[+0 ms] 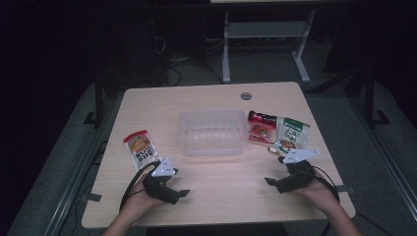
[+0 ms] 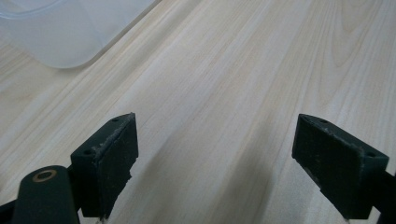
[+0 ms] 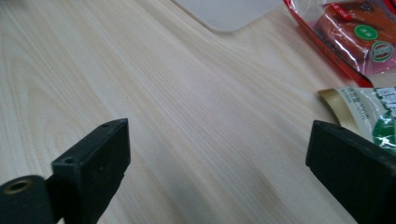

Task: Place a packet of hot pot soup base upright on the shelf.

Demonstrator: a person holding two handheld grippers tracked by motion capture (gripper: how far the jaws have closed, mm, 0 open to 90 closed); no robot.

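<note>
A clear plastic container (image 1: pixel 212 132) stands in the middle of the wooden table (image 1: pixel 221 191); its corner (image 2: pixel 60 32) reaches into the left gripper view. An orange-and-white snack packet (image 1: pixel 140 149) lies to its left. A red packet (image 1: pixel 260 127) and a green-and-white packet (image 1: pixel 291 134) lie to its right; in the right gripper view the red packet (image 3: pixel 355 32) and the green packet (image 3: pixel 373 114) are at the right edge. My left gripper (image 1: pixel 181 195) rests near the table's front left, open and empty. My right gripper (image 1: pixel 272 184) rests at the front right, open with nothing between its jaws.
A round grommet (image 1: pixel 246 95) sits near the table's far edge. A white table frame (image 1: pixel 265 44) and cables stand on the dark floor beyond. Bare wood lies between the two grippers.
</note>
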